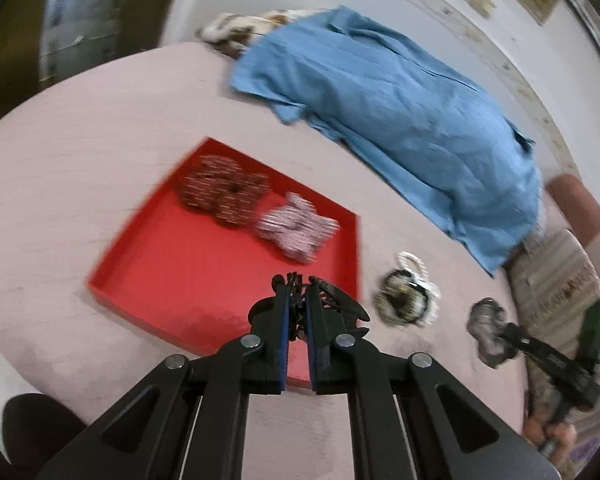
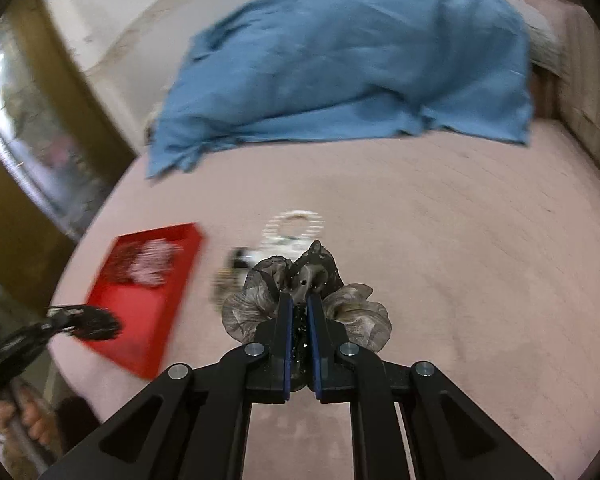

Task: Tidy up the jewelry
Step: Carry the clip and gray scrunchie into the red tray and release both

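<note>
Matt red tray (image 1: pixel 188 280), sheer grey fabric scrunchie (image 2: pixel 356 312), crumpled blue cloth (image 1: pixel 400 120), pink bedcover (image 2: pixel 420 240)

Pink bedcover (image 1: pixel 100 152) spread wide across the near ground, faintly ribbed. Far right, a rumpled blue cloth (image 1: pixel 400 100) over a patterned pillow (image 1: pixel 244 26). Behind, a pale wall (image 1: pixel 480 44) with scuffed patches. Far left, an olive curtain (image 2: pixel 4 216) beside blurred glass (image 2: pixel 32 148). Soft, even light.
</note>
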The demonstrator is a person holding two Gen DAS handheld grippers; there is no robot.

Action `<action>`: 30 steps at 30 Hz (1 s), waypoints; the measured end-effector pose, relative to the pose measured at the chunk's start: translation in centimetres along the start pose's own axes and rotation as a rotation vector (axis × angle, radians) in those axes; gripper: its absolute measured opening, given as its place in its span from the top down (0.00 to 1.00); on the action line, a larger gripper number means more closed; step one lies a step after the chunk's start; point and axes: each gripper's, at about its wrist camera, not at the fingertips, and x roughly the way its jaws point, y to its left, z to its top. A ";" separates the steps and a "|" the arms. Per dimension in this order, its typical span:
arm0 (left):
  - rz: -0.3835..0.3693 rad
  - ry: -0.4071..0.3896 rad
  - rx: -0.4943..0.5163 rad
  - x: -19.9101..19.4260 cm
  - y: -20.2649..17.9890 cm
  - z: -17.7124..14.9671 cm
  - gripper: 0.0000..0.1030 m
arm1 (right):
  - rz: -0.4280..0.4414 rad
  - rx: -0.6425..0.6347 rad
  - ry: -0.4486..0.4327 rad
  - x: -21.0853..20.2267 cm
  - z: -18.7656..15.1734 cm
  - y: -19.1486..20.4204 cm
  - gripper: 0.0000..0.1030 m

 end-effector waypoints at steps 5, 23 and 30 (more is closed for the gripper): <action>0.068 -0.005 -0.046 0.5 3.2 1.1 0.93 | 0.119 -0.106 0.049 1.9 -0.1 7.1 0.92; 0.172 -0.027 -0.027 4.3 8.6 5.0 0.93 | 0.181 -0.312 0.302 16.1 -3.7 22.9 0.92; 0.127 -0.039 -0.044 4.5 9.0 6.0 0.74 | 0.184 -0.324 0.322 18.2 -3.5 24.8 0.90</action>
